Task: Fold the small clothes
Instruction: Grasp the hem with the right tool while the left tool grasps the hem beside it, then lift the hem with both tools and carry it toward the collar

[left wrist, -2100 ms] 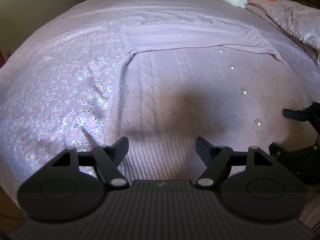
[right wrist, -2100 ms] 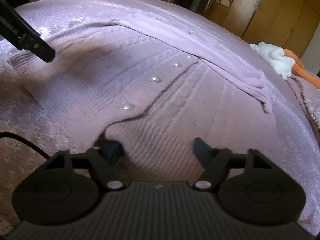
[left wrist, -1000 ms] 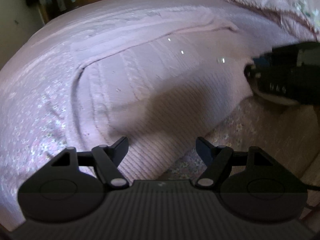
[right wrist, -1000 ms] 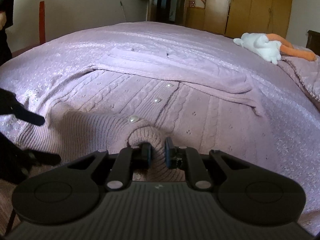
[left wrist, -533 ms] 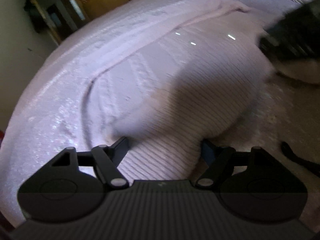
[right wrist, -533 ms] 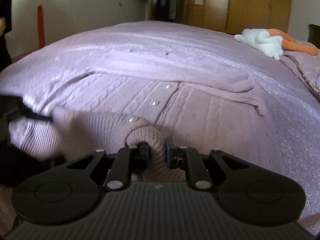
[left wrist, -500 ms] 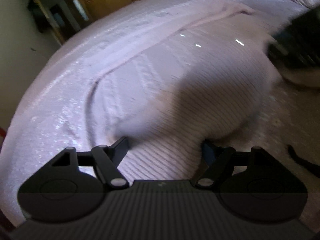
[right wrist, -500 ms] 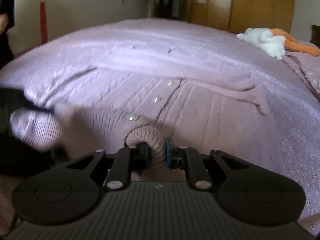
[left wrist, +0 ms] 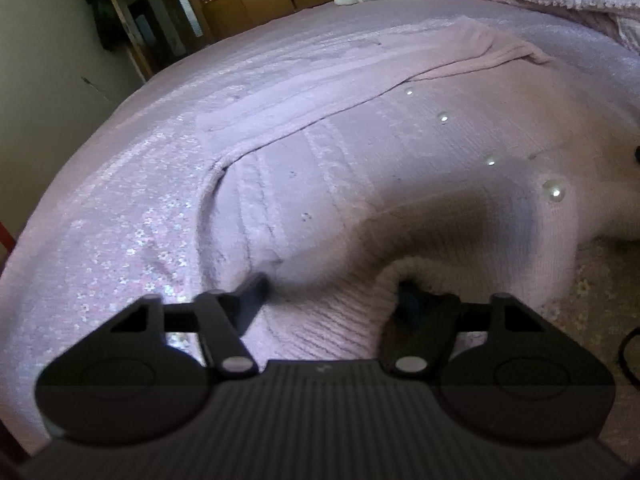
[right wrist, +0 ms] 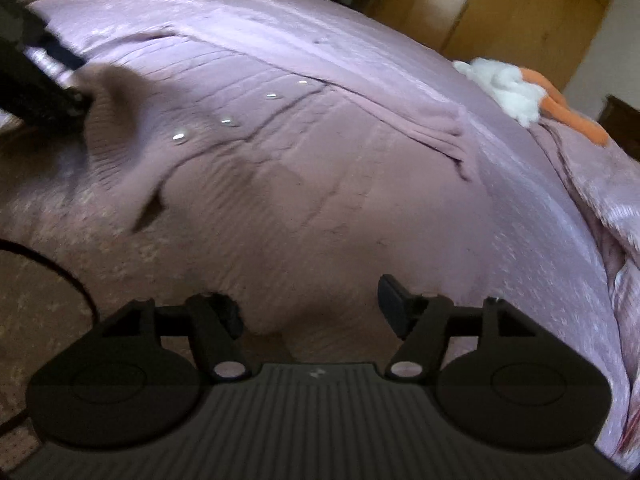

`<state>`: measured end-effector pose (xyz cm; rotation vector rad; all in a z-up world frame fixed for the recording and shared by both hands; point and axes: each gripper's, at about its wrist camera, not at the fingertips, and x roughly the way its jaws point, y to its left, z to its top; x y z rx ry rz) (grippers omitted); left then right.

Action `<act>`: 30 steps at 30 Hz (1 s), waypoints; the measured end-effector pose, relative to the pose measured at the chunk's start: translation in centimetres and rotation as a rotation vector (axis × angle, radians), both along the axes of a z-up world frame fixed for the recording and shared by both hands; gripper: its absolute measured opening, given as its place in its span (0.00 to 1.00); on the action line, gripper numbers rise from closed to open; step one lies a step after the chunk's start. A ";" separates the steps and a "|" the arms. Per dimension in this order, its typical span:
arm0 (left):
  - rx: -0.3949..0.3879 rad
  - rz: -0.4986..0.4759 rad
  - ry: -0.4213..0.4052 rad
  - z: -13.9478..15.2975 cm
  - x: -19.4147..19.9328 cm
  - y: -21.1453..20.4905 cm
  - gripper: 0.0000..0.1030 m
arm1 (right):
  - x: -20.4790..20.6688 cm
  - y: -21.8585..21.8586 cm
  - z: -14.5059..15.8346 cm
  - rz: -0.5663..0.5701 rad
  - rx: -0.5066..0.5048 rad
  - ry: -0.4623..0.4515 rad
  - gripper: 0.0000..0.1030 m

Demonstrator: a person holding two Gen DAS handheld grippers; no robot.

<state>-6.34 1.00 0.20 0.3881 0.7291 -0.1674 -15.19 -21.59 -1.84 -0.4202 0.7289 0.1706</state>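
Cardigan (left wrist: 400, 168) flat on bed (left wrist: 132, 184), button line (right wrist: 224, 122) running away, hem nearest.

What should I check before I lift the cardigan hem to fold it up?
1. Left gripper around the hem of the cardigan: ok, hem bunched between the fingers.
2. Left grip closed: not ok, jaws apart.
3. Right gripper on the hem: not ok, open, holding nothing.
4. Sleeve folded across the top: ok.
5. Pearl buttons face up: ok.
6. Plush toy clear of the cardigan: ok.
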 end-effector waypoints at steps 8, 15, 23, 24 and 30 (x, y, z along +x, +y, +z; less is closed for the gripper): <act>-0.059 -0.021 -0.001 0.9 -0.5 -0.3 0.17 | 1.0 -1.8 1.2 -0.079 0.085 -0.065 0.17; -0.102 0.011 -0.070 3.1 -0.7 -0.1 0.15 | 1.1 -1.8 3.8 -0.082 0.122 -0.198 0.11; -0.116 0.031 -0.118 5.4 1.0 -0.9 0.15 | 3.5 -2.2 6.4 -0.073 0.142 -0.278 0.10; -0.119 0.034 -0.124 5.6 1.2 -0.9 0.15 | 3.9 -2.2 6.6 -0.076 0.141 -0.283 0.10; -0.145 0.050 -0.161 7.3 3.2 -1.0 0.14 | 6.8 -2.4 8.3 -0.077 0.127 -0.304 0.10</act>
